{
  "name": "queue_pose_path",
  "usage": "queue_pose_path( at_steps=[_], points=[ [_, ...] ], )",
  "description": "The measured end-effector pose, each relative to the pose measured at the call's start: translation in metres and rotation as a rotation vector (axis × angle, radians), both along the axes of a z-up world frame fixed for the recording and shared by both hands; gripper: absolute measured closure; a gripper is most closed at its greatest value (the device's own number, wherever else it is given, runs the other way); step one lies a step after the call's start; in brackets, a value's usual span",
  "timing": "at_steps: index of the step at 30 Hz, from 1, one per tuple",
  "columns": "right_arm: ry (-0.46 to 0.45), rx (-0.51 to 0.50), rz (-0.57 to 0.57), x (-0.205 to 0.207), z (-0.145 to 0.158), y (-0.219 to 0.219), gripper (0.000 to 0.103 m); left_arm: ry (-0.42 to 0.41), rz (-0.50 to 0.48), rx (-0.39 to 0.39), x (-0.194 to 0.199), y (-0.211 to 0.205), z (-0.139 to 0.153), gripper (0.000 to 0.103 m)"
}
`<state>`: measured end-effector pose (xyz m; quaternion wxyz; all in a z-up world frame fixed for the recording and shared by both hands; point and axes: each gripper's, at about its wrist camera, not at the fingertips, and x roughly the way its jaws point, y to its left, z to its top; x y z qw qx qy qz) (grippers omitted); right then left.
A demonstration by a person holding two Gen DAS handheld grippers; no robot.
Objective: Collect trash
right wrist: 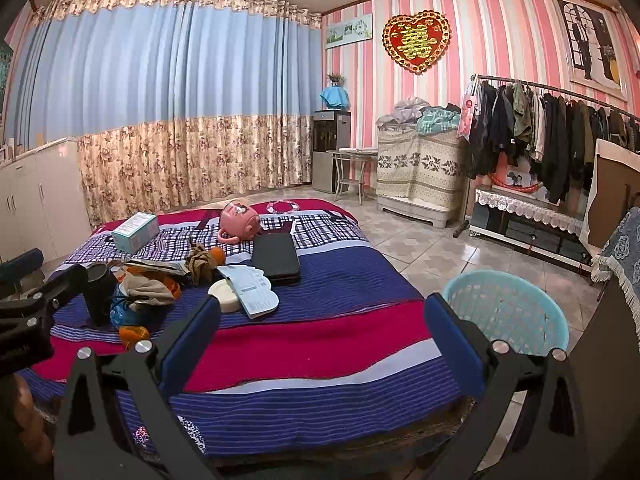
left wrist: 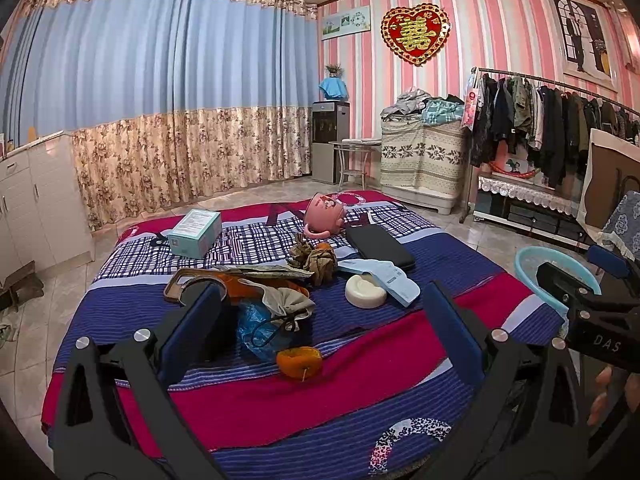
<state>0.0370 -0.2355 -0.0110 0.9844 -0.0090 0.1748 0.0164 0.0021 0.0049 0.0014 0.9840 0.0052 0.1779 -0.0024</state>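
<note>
On the striped bedspread lies a pile of litter. It holds an orange peel, a blue plastic bag, a crumpled beige wrapper and a wad of brown paper. My left gripper is open just above the peel and bag, gripping nothing. My right gripper is open over bare bedspread, to the right of the pile. A light blue basket stands on the floor beside its right finger. In the right wrist view the left gripper hovers over the blue bag.
Also on the bed are a white round disc, a paper leaflet, a black case, a tipped pink mug, a teal box and a brown phone case. A clothes rack and low shelf line the right wall.
</note>
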Motion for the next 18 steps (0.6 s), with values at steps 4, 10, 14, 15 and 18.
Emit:
queue_pose_path(
  at_steps=[4,10,14,15,18],
  points=[
    [0.001,0.005,0.003,0.0019,-0.003,-0.001,0.004,0.0,0.0,-0.001,0.0002,0.0004,0.0,0.005],
    [0.002,0.005,0.005,0.0032,-0.005,-0.0013,0.004,0.002,0.0,-0.002,0.0004,0.0007,0.0003,0.005],
    [0.003,0.0,0.005,0.0036,-0.0062,-0.0002,0.004,0.002,0.001,-0.001,0.0004,0.0,-0.0002,0.005],
    [0.002,-0.001,0.005,0.0034,-0.0065,-0.0001,0.004,0.002,0.001,0.0,0.001,0.001,0.0,0.005],
    [0.002,-0.009,0.003,0.0038,-0.0075,0.0007,0.004,0.003,0.001,-0.002,0.0004,0.0041,-0.0023,0.005]
  ],
)
